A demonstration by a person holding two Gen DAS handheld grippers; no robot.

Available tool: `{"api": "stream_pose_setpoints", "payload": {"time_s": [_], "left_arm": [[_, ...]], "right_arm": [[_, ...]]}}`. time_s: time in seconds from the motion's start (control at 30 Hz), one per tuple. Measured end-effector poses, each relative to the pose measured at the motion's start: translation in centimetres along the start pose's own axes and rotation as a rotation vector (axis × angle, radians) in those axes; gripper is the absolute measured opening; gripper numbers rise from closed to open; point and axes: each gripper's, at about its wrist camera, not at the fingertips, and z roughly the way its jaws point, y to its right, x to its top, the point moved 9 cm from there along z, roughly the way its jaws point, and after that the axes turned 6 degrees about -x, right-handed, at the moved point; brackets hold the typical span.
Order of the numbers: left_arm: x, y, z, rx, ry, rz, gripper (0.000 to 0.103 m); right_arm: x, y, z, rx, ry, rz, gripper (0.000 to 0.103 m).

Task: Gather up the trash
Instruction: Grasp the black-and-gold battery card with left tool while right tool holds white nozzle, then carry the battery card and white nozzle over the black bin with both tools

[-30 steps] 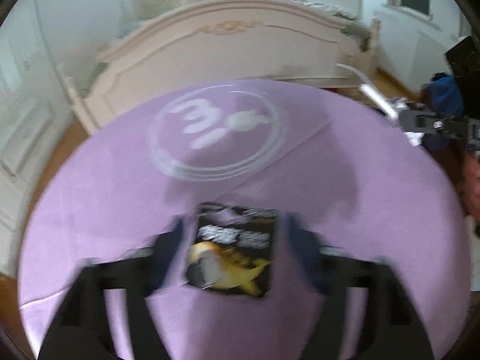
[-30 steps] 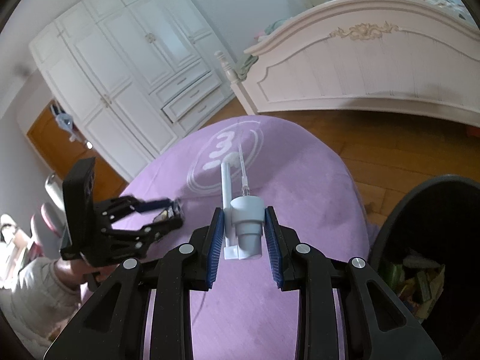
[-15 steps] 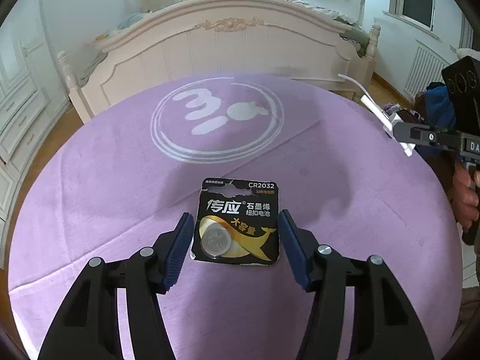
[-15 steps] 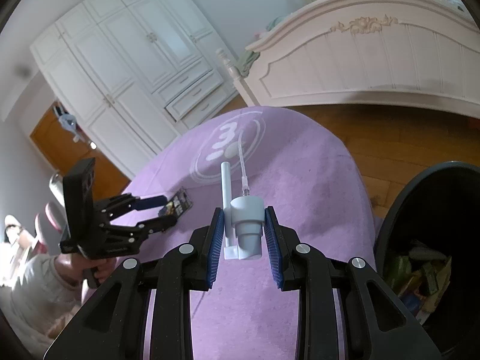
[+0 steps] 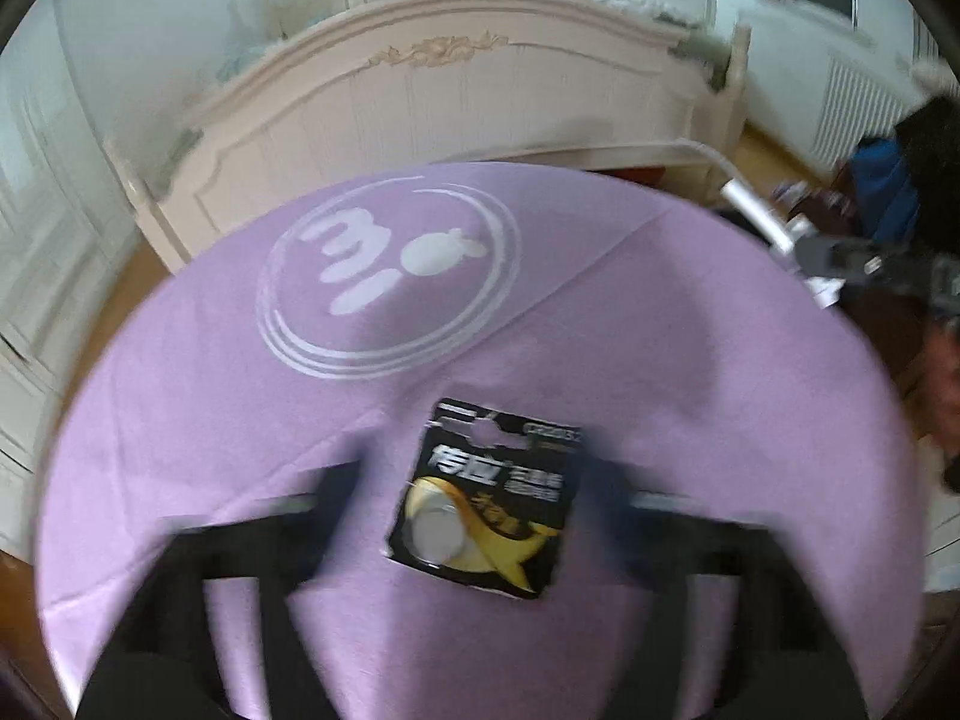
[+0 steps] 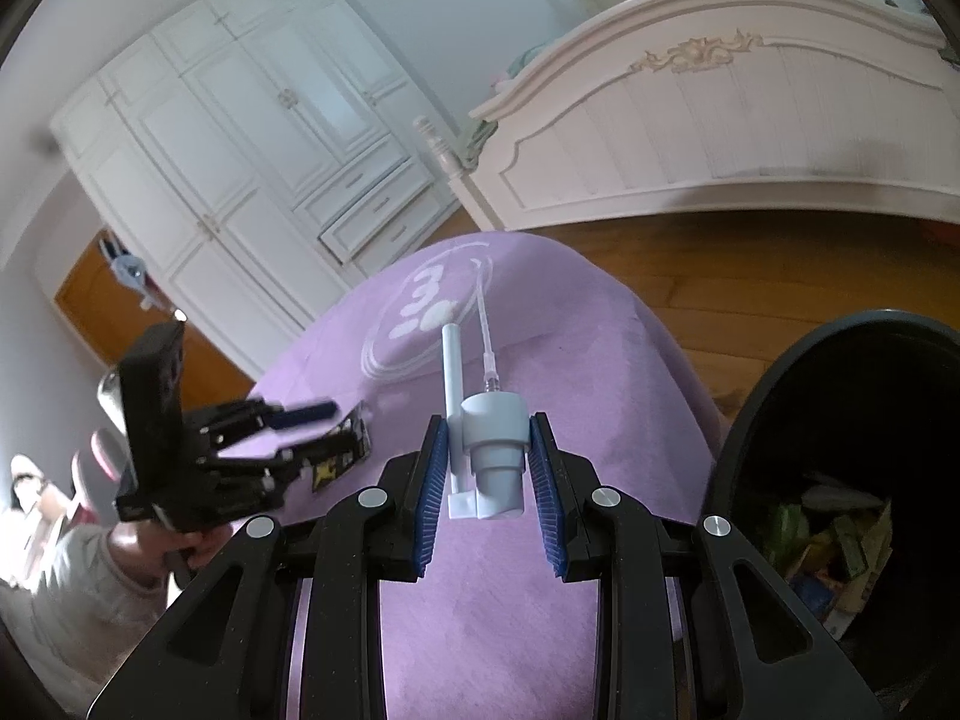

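A black coin-battery card point(image 5: 480, 504) with a gold whale print lies flat on the purple tablecloth point(image 5: 720, 420). My left gripper point(image 5: 474, 498) straddles it, blurred; its jaws are opening wide and the pads stand clear of the card. The right wrist view shows that left gripper point(image 6: 294, 432) low over the card point(image 6: 345, 450). My right gripper point(image 6: 489, 468) is shut on a white spray pump head point(image 6: 492, 444) with a thin tube, held above the table's right edge. The left wrist view shows the pump's nozzle point(image 5: 750, 204) at the far right.
A black trash bin point(image 6: 774, 360) with wrappers inside stands on the wooden floor just right of the table. A cream bed footboard point(image 5: 450, 102) lies beyond the table and a white wardrobe point(image 6: 240, 150) lines the wall. A person's hand point(image 6: 138, 540) holds the left gripper.
The left jaws narrowed around the card half a second ago and have spread wide again; the card now sits slightly turned. The right gripper keeps the pump head still.
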Motion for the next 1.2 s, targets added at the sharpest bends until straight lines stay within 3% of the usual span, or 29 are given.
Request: {"api": "stream_pose_setpoints", "payload": {"time_s": [0.17, 0.23, 0.27, 0.3, 0.53, 0.7, 0.97, 1.2], "left_arm": [[-0.2, 0.5, 0.8, -0.070, -0.011, 0.005, 0.091], [-0.3, 0.5, 0.9, -0.162, -0.005, -0.048, 0.076], [-0.2, 0.1, 0.7, -0.145, 0.004, -0.038, 0.063], [-0.2, 0.0, 0.6, -0.153, 0.006, -0.035, 0.061], [-0.8, 0.4, -0.1, -0.158, 0.020, -0.042, 0.061], [1.0, 1.1, -1.3, -0.185, 0.067, -0.019, 0.061], [6.2, 6.6, -3.1, -0.270, 0.157, 0.055, 0.061], [10.1, 13.3, -1.8, -0.366, 0.192, 0.138, 0.061]], "right_arm": [[-0.7, 0.4, 0.3, -0.003, -0.011, 0.005, 0.028], [-0.7, 0.4, 0.4, -0.002, -0.011, 0.009, 0.028], [-0.5, 0.4, 0.5, -0.001, -0.011, 0.011, 0.028], [-0.5, 0.4, 0.5, -0.001, -0.009, 0.013, 0.028], [-0.5, 1.0, 0.4, 0.003, 0.001, 0.028, 0.028], [-0.2, 2.0, -0.2, 0.001, 0.020, 0.052, 0.028], [0.9, 4.6, -3.0, -0.029, 0.090, 0.111, 0.028], [1.1, 9.7, -6.8, -0.103, 0.159, 0.206, 0.028]]}}
